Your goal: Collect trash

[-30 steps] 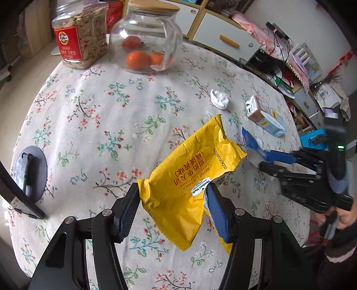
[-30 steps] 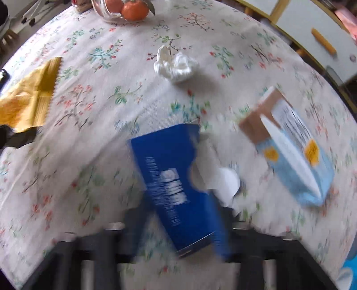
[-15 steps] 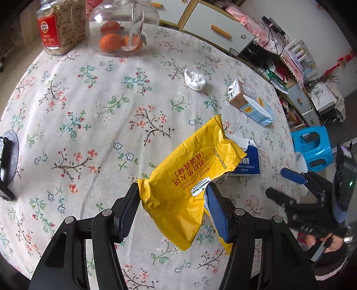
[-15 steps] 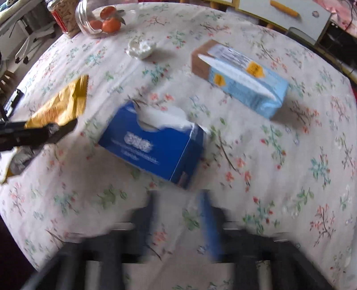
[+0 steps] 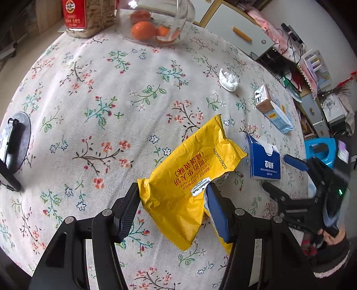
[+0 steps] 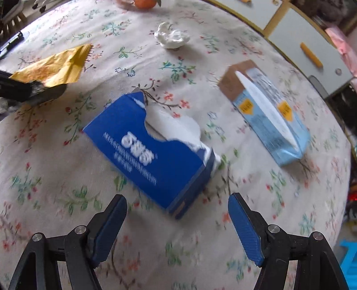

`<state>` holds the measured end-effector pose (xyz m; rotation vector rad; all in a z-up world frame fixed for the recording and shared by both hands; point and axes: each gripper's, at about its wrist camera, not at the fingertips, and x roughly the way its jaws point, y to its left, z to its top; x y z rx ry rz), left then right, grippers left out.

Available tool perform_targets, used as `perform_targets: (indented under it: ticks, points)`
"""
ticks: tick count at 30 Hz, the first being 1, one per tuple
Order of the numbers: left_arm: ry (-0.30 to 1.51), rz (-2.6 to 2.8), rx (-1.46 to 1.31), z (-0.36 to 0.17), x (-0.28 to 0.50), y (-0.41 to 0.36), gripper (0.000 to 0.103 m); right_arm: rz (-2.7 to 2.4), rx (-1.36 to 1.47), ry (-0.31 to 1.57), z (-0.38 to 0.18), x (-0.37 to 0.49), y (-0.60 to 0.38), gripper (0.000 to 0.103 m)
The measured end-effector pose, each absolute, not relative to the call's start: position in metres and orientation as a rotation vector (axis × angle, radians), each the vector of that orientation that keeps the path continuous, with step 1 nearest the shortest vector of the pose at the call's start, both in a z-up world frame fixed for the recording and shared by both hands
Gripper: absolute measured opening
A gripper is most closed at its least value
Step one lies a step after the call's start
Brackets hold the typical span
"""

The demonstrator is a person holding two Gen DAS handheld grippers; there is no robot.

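Note:
My left gripper [image 5: 173,207] is shut on a crumpled yellow snack wrapper [image 5: 189,178] and holds it above the floral tablecloth. The wrapper also shows at the left of the right wrist view [image 6: 51,68]. My right gripper [image 6: 177,219] is open and empty, just short of a blue tissue box [image 6: 151,149] lying on the table; it shows at the right of the left wrist view [image 5: 281,176]. The box [image 5: 264,160] lies right of the wrapper. A crumpled white tissue [image 6: 171,38] and a light-blue milk carton [image 6: 267,111] lie farther back.
A glass jar of oranges [image 5: 154,22] and a jar of snacks [image 5: 89,17] stand at the far table edge. A round metal base with a black clip [image 5: 14,140] sits at the left edge. A blue stool [image 5: 319,149] and cabinets stand beyond the table.
My right gripper let go of the blue tissue box, pulled back, and now faces it open again. My left gripper lifted with the yellow wrapper still in it.

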<state>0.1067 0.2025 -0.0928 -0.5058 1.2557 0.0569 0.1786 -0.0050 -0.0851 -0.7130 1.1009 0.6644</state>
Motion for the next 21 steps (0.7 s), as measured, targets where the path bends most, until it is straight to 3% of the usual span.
perform_targets:
  ticks: [3, 9, 13, 21]
  points:
    - [1.256, 0.056, -0.515, -0.093, 0.106, 0.205, 0.063, 0.676, -0.664, 1.104, -0.088, 0.193, 0.001, 0.084]
    - [1.259, 0.048, -0.511, -0.092, 0.109, 0.207, 0.063, 0.688, -0.458, 1.172, -0.094, 0.223, 0.002, 0.084]
    - [1.258, 0.048, -0.507, -0.090, 0.113, 0.208, 0.063, 0.658, -0.449, 1.184, -0.092, 0.227, 0.008, 0.076]
    - [1.252, 0.039, -0.499, -0.085, 0.118, 0.196, 0.063, 0.643, -0.435, 1.201, -0.085, 0.220, 0.009, 0.071]
